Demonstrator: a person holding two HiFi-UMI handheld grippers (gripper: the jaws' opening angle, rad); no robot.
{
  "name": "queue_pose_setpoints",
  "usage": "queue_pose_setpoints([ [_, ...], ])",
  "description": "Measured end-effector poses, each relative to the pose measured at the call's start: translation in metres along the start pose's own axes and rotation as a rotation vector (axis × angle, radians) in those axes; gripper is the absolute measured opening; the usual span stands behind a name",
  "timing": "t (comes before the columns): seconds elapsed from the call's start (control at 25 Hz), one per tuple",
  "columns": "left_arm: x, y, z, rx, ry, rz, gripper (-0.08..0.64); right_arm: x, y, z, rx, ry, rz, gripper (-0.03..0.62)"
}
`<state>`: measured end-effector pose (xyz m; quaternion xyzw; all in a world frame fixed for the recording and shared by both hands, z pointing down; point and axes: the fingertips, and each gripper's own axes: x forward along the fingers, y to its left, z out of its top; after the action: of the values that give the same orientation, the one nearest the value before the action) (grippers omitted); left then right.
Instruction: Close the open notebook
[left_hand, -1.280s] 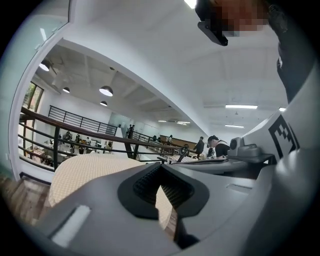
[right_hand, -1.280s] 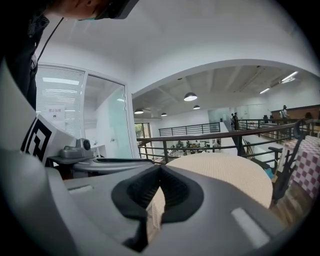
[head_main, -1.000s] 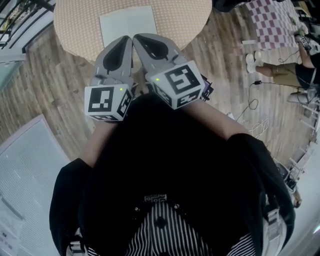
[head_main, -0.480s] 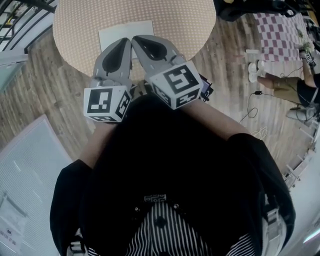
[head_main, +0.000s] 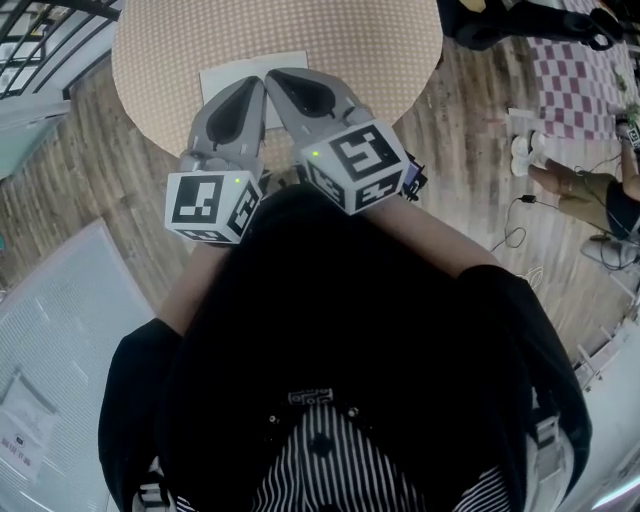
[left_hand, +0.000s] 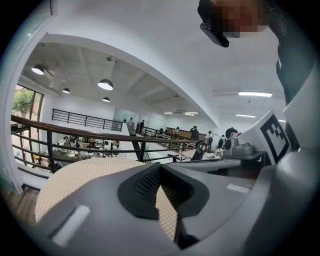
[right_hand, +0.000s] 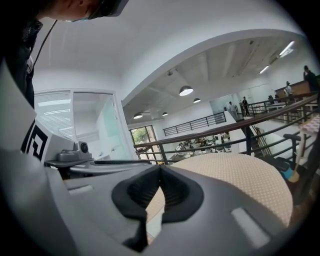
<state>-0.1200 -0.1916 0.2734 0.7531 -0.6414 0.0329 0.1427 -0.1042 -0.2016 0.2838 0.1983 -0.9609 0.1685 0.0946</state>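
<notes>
Holding your left gripper (head_main: 258, 84) clenched and empty, with the right gripper (head_main: 272, 76) beside it likewise clenched on nothing, you risk shoving the white notebook (head_main: 222, 78), lying just beyond and beneath both tips, across the desk (head_main: 340, 40) instead of catching a cover edge.

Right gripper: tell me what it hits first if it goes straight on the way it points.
Probably the white notebook on the round table: the right gripper, jaws shut, tilts slightly down with its tip over it. Height is unclear, so it might reach the table beyond instead.
</notes>
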Motion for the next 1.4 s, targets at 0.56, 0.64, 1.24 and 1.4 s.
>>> queue_pose_setpoints([
  [0.56,0.007,0.006,-0.011,-0.009,0.070,0.059,0.002,0.018,-0.012,-0.015,0.091,0.020,0.078,0.000],
  [0.64,0.012,0.004,-0.015,-0.017,0.072,0.046,0.002,0.018,-0.017,-0.019,0.096,0.032,0.066,0.000],
  [1.24,0.049,0.033,0.000,-0.020,0.069,-0.125,0.002,0.049,-0.043,0.004,0.081,0.017,-0.089,0.000],
  [1.4,0.059,0.049,-0.001,-0.042,0.079,-0.124,0.002,0.066,-0.048,0.005,0.089,0.034,-0.091,0.000],
])
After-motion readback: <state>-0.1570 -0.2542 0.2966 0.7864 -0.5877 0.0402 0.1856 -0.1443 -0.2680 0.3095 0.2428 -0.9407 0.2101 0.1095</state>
